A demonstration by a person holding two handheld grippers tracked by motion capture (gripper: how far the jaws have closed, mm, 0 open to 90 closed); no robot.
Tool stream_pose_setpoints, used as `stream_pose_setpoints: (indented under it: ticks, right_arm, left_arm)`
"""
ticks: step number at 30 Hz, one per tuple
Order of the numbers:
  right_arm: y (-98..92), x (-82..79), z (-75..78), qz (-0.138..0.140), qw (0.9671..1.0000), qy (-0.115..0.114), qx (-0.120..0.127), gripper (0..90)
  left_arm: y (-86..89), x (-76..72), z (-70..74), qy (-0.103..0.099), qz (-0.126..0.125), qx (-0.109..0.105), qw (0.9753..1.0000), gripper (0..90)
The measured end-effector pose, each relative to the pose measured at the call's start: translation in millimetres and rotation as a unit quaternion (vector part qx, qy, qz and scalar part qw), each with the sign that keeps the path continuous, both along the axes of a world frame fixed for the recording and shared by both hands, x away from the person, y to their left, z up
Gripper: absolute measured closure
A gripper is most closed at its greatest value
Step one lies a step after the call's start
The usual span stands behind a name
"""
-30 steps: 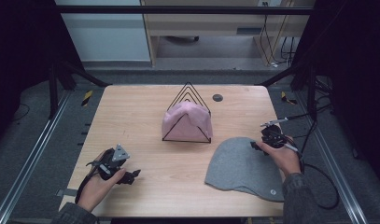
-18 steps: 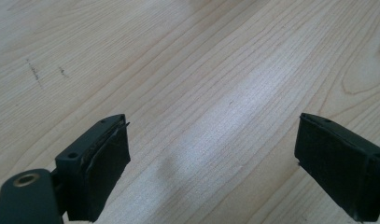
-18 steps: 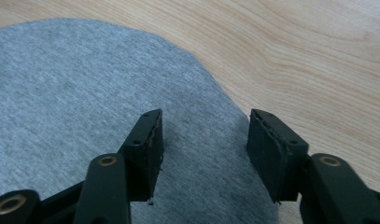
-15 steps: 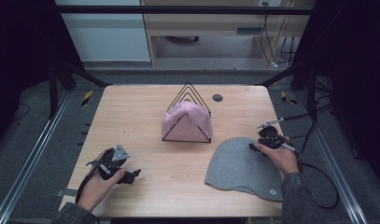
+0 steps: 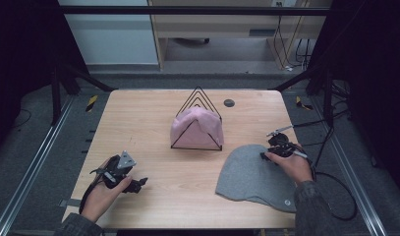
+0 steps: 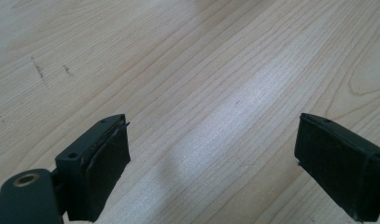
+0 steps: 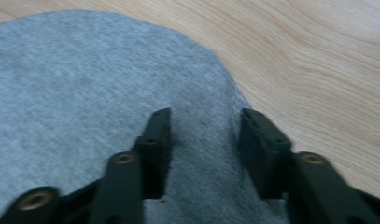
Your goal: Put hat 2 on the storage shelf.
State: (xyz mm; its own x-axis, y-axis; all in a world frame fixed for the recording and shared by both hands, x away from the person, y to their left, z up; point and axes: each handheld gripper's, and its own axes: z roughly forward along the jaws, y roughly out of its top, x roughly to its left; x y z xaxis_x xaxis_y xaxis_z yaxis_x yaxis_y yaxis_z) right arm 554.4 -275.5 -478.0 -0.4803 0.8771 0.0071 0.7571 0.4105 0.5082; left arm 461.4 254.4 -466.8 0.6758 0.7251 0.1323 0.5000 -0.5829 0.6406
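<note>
The right tool (image 5: 270,151) sits at the upper right edge of the grey beanie (image 5: 251,177), its jaws partly apart and straddling a raised ridge of the knit; in the right gripper view (image 7: 204,154) fabric fills the gap between them, but whether they already pinch it cannot be told, and they look not yet closed. The beanie lies flat on the tabletop (image 5: 153,123) at its near right corner, well apart from the pink hat (image 5: 195,129) that is draped over a black wire stand (image 5: 201,98) at the middle. The left tool (image 5: 133,184) rests low at the near left of the tabletop with its jaws wide apart and nothing between them, bare wood under it in the left gripper view (image 6: 211,154). The beanie looks light, soft and limp: it should bunch readily and sag when lifted, with no risk of breaking. A pinch on a gathered fold near the rim seems the surest hold, since flat knit gives the jaws little to bite.
</note>
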Motion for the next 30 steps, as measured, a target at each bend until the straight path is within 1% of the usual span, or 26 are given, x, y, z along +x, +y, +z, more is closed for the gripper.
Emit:
stream_pose_setpoints:
  ticks: [4,5,6,7,9,10,13,15,16,17,18,19,20,21,22,23,24,25,26,27,28,30]
  right_arm:
    - [3.1,-3.9,0.1,0.013,0.9999,0.000,0.006,74.9]
    - [3.8,-4.9,0.0,0.014,0.9999,0.001,0.009,77.8]
    - [4.5,-6.6,-0.9,0.013,0.9997,-0.001,0.019,82.8]
    - [4.5,-6.6,-0.9,0.013,0.9997,-0.001,0.019,82.8]
    - [4.4,-8.7,-2.0,0.016,0.9994,-0.004,0.029,85.2]
    - [4.8,-10.6,-2.7,0.019,0.9993,-0.008,0.032,86.7]
    - [7.0,-12.9,-1.8,0.023,0.9992,-0.004,0.034,87.3]
    - [10.3,-17.2,1.0,0.035,0.9984,-0.016,0.041,87.4]
    - [14.1,-23.1,8.0,0.045,0.9974,-0.029,0.048,87.5]
    - [14.1,-23.1,8.0,0.045,0.9974,-0.029,0.048,87.5]
    - [18.6,-30.1,18.4,0.055,0.9959,-0.048,0.053,87.6]
    - [18.6,-30.1,18.4,0.055,0.9959,-0.048,0.053,87.6]
    - [20.8,-33.8,24.3,0.062,0.9948,-0.057,0.057,87.6]
    - [22.4,-37.4,30.6,0.069,0.9936,-0.068,0.057,87.6]
    - [24.2,-41.1,36.8,0.078,0.9918,-0.079,0.063,87.6]
    - [27.8,-48.6,48.5,0.090,0.9882,-0.099,0.074,87.7]
    - [27.8,-48.6,48.5,0.090,0.9882,-0.099,0.074,87.7]
    - [29.6,-52.7,54.1,0.094,0.9868,-0.106,0.078,87.7]
    - [31.6,-56.4,58.8,0.102,0.9848,-0.114,0.082,87.7]
    - [35.6,-64.0,66.7,0.113,0.9816,-0.126,0.089,87.7]
    - [35.6,-64.0,66.7,0.113,0.9816,-0.126,0.089,87.7]
    - [39.4,-71.1,74.3,0.124,0.9784,-0.137,0.092,87.7]
  left_arm:
    - [2.3,0.6,0.1,-0.002,0.005,-0.003,1.0000,9.5]
    - [2.8,0.8,0.0,-0.001,0.006,-0.003,1.0000,9.4]
    - [3.9,1.5,0.3,-0.002,0.007,-0.003,1.0000,9.4]
    - [3.9,1.5,0.3,-0.002,0.007,-0.003,1.0000,9.5]
    - [5.4,2.1,0.7,-0.002,0.007,-0.001,1.0000,9.4]
    - [5.7,2.2,0.5,-0.002,0.010,-0.004,0.9999,9.4]
    - [7.6,3.0,0.5,-0.001,0.011,-0.005,0.9999,9.4]
    - [8.9,3.9,0.8,-0.001,0.011,-0.005,0.9999,9.5]
    - [9.5,4.6,0.3,-0.001,0.014,-0.006,0.9999,9.4]
    - [10.4,5.4,-0.2,0.001,0.015,-0.004,0.9999,9.4]
    - [11.2,6.0,-0.6,0.001,0.017,-0.002,0.9998,9.5]
    - [11.9,6.5,-1.0,0.002,0.020,-0.006,0.9998,9.5]
    - [13.1,6.9,-0.7,0.002,0.021,-0.004,0.9998,9.5]
    - [13.6,6.9,-0.7,0.002,0.024,-0.007,0.9997,9.5]
    - [14.3,6.9,-0.4,0.002,0.024,-0.007,0.9997,9.5]
    - [15.1,7.0,-0.2,0.002,0.025,-0.007,0.9997,9.5]
    - [15.3,7.0,-0.6,0.001,0.026,-0.008,0.9996,9.5]
    - [15.3,6.9,-0.6,0.003,0.027,-0.008,0.9996,9.5]
    - [15.1,6.9,-0.8,0.004,0.027,-0.009,0.9996,9.5]
    - [15.0,7.0,-0.8,0.005,0.026,-0.008,0.9996,9.5]
    - [14.6,6.9,-0.7,0.006,0.025,-0.009,0.9996,9.5]
    - [13.6,6.3,-0.5,0.004,0.022,-0.012,0.9997,9.5]
